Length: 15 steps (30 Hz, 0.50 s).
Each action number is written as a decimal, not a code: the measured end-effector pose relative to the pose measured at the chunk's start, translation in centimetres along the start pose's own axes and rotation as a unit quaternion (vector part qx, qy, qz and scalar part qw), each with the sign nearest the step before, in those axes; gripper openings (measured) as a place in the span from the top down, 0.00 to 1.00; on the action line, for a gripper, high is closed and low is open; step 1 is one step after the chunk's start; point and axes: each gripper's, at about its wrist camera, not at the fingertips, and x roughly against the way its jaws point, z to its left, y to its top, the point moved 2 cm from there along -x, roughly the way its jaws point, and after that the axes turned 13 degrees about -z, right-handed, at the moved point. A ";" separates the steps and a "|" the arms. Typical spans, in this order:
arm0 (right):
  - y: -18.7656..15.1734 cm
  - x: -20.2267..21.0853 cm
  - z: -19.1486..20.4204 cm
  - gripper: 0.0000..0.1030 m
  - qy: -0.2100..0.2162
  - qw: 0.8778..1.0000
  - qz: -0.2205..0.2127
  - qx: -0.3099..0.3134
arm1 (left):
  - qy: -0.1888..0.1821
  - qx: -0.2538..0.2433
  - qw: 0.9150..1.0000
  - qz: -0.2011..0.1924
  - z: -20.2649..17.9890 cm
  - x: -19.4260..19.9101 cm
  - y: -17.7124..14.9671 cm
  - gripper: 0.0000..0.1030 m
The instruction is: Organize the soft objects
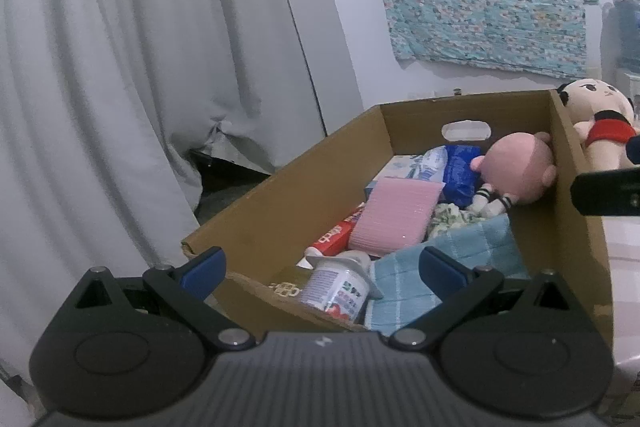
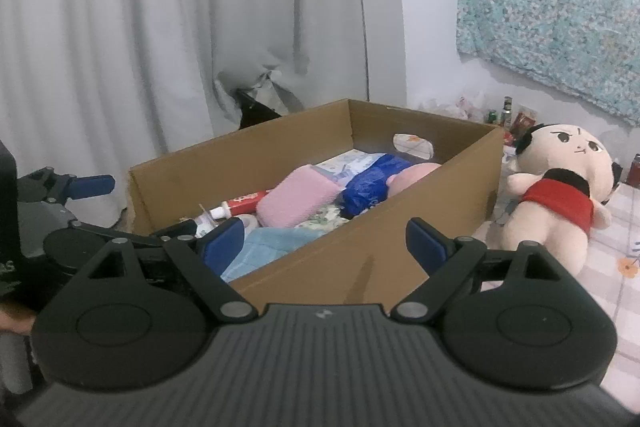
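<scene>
- The box (image 2: 360,259), brown cardboard and open-topped, sits on a bed (image 2: 624,227); inside lie a pink doll (image 1: 516,167), a pink sponge (image 1: 394,215), a blue towel (image 1: 460,255), a blue packet (image 1: 460,167), a toothpaste tube (image 1: 334,239) and a small cup (image 1: 340,289) tipped on its side.
- The doll lies against the right wall at the far end; the sponge is mid-box, with the towel nearer and partly under it.
- A larger plush (image 2: 560,195) in a red top lies outside, just right of the box, on the checked sheet.
- The left gripper (image 1: 320,267) hangs over the near end of the box, above cup and towel, jaws spread wide, nothing between them.
- The right gripper (image 2: 324,245) sits over the box's near right wall, jaws also spread and empty; that wall stands between it and the things inside.
- Left and behind hangs a grey curtain (image 2: 160,27); a floral cloth (image 2: 560,7) hangs on the white far wall.
- Small bottles (image 2: 508,111) stand far off beyond the box.
</scene>
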 end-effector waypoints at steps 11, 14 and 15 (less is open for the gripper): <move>-0.2 -0.3 -0.4 0.14 0.006 1.000 0.006 -0.012 | 0.002 -0.021 1.000 -0.002 -0.8 0.0 0.0 0.00; -0.3 -0.4 -0.3 0.14 0.008 1.000 0.007 -0.011 | -0.001 -0.020 1.000 -0.001 -0.8 0.0 -0.1 0.00; -0.3 -0.4 -0.2 0.14 0.008 1.000 0.008 -0.011 | -0.001 -0.020 1.000 -0.001 -0.8 0.0 -0.1 0.00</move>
